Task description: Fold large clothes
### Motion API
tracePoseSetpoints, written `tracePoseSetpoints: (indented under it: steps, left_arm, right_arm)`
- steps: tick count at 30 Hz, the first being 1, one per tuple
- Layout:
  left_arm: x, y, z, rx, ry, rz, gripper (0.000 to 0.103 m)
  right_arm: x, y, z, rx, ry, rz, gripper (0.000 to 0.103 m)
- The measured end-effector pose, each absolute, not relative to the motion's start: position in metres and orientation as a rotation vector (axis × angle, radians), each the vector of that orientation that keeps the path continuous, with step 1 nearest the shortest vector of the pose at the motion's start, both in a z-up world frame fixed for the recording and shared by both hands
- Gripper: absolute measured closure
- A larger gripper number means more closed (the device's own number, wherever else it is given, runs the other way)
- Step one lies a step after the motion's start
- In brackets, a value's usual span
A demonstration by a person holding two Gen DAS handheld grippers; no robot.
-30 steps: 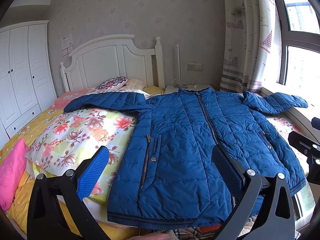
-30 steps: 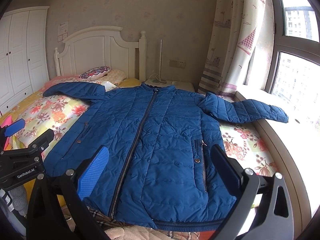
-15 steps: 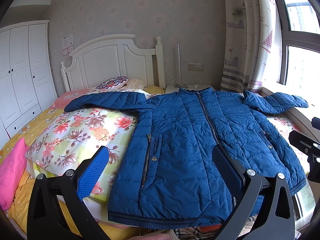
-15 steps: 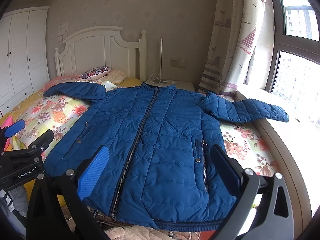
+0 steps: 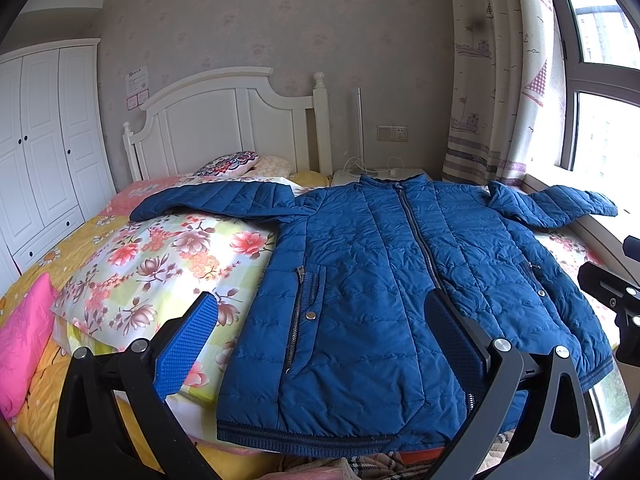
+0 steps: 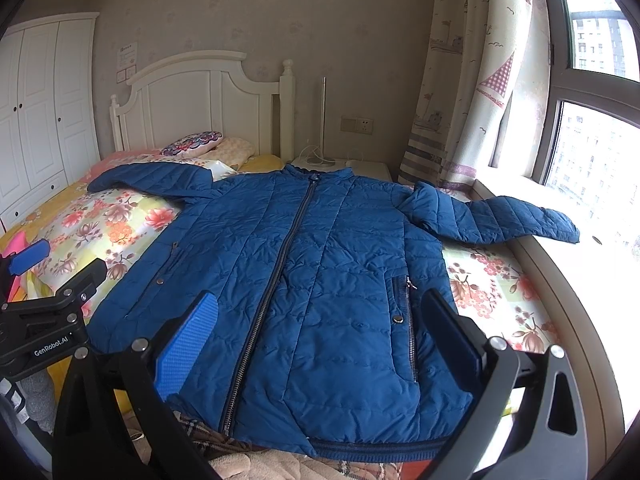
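A blue quilted jacket (image 5: 384,280) lay flat and zipped on the bed (image 5: 80,240), front up, one sleeve stretched over a floral pillow (image 5: 160,256) and the other toward the window sill (image 6: 568,264). The left gripper (image 5: 320,344) and right gripper (image 6: 320,344) hovered above its hem, fingers spread wide and holding nothing, against a white headboard (image 5: 224,120)

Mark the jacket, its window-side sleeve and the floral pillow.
jacket (image 6: 320,280): right wrist view, chest panel beside the zip.
window-side sleeve (image 6: 508,220): right wrist view, mid-sleeve.
floral pillow (image 5: 160,264): left wrist view, top face.
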State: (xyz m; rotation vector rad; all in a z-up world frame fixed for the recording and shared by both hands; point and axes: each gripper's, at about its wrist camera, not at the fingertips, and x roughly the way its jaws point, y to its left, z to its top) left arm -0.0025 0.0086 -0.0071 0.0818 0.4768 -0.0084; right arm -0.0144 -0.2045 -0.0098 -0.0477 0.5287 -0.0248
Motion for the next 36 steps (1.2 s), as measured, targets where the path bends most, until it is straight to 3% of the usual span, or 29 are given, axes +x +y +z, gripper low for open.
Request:
tracePoseSetpoints:
  steps: [28,36]
  left_arm:
    - [0.003,0.013,-0.012,0.078,0.470,-0.018,0.004]
    - [0.111,-0.003,-0.048,0.081,0.683,-0.113,0.004]
  right_arm:
    - [-0.010,-0.211,-0.017,-0.028,0.516,0.007,0.002]
    - [0.064,-0.282,-0.044,0.082,0.619,-0.069,0.002]
